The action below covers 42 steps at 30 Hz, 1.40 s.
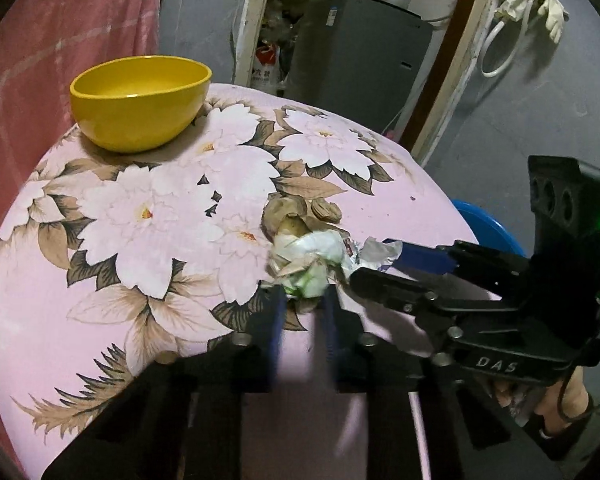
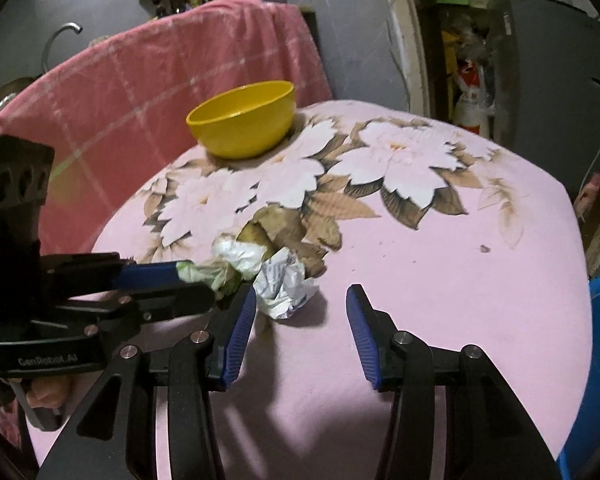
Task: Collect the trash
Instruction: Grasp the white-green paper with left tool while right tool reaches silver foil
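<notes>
Nearest to us, the left gripper point(image 1: 305, 300) is clamped on the green-white wad point(image 1: 306, 280), pads pinching its near end. The grip is low and at the edge, prob. so the wad lifts without dragging the rest of the pile.

The right gripper point(image 2: 300, 291) comes in from the right w/ jaws apart. The crinkled white wrapper point(image 2: 284, 286) sits at the tips, close to the left pad point(image 2: 242, 320). There's a clear gap to the right pad point(image 2: 360, 320), so we judge nothing is held there yet. It would need to shift a bit left, then close.

Both pieces rest on the pink floral tablecloth point(image 1: 400, 204), touching each other near its middle-right. That's why the two claws crowd so close. Risk: one pull tugs the neighbour along.

Just beyond, touching the wad, lie brown scraps point(image 1: 296, 212), shells or peel, we can't tell which. These are still to collect, so we're early in the job.

Off the right table edge a blue tub point(image 1: 488, 228) shows. It's likely the bin, handy for a short carry, tho we can't see inside.

Far left stands a yellow bowl point(image 1: 140, 104), upright, well apart from the trash. It looks empty, not part of the pickup.
</notes>
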Each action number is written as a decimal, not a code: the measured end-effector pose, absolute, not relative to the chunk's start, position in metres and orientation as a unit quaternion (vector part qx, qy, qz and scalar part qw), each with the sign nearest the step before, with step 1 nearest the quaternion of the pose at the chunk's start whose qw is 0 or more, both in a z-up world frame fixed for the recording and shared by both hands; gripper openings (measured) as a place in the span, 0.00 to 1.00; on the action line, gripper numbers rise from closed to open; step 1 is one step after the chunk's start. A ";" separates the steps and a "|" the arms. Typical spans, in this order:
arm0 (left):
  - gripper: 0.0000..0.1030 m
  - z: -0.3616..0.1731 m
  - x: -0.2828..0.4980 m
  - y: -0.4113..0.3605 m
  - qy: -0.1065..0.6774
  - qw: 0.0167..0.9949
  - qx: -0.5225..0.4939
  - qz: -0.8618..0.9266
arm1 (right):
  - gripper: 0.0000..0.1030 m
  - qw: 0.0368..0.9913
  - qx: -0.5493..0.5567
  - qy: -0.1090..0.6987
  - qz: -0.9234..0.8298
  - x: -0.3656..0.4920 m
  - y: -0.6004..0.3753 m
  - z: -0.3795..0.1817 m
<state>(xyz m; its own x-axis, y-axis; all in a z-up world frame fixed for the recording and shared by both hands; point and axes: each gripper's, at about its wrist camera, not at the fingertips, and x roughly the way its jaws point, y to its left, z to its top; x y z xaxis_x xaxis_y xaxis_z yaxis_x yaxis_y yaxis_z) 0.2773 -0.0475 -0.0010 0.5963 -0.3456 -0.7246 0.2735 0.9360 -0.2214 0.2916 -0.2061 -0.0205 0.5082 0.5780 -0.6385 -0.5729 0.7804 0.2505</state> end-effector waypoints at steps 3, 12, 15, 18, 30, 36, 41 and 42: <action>0.09 -0.001 0.277 -0.047 0.415 0.893 -0.046 -0.170 | 0.23 0.863 -0.001 0.373 0.341 0.292 -0.202 -0.022; 0.00 0.005 0.269 -0.044 0.411 0.896 -0.051 -0.159 | 0.07 0.867 -0.010 0.357 0.348 0.285 -0.200 -0.019; 0.00 0.007 0.265 -0.043 0.408 0.898 -0.050 -0.157 | 0.06 0.871 -0.009 0.351 0.342 0.282 -0.202 -0.018; 0.00 0.010 0.259 -0.041 0.401 0.902 -0.049 -0.153 | 0.06 0.878 -0.003 0.340 0.337 0.277 -0.208 -0.014; 0.00 0.018 0.248 -0.044 0.390 0.909 -0.035 -0.143 | 0.06 0.900 0.020 0.305 0.312 0.266 -0.230 -0.002; 0.00 0.015 0.257 -0.050 0.399 0.904 -0.040 -0.147 | 0.06 0.902 0.026 0.306 0.303 0.267 -0.239 -0.002; 0.09 0.010 0.269 -0.053 0.410 0.898 -0.049 -0.152 | 0.07 0.897 0.052 0.320 0.301 0.273 -0.248 -0.007; 0.12 0.009 0.271 -0.053 0.411 0.898 -0.050 -0.152 | 0.07 0.896 0.057 0.322 0.301 0.274 -0.249 -0.008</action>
<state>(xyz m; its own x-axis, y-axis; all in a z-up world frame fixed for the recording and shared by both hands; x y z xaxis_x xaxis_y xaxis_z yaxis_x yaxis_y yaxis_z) 0.2712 -0.0533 0.0090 0.6160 -0.3135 -0.7227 0.2318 0.9489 -0.2141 0.2743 -0.2491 -0.0075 0.6105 0.5761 -0.5435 -0.5031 0.8121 0.2957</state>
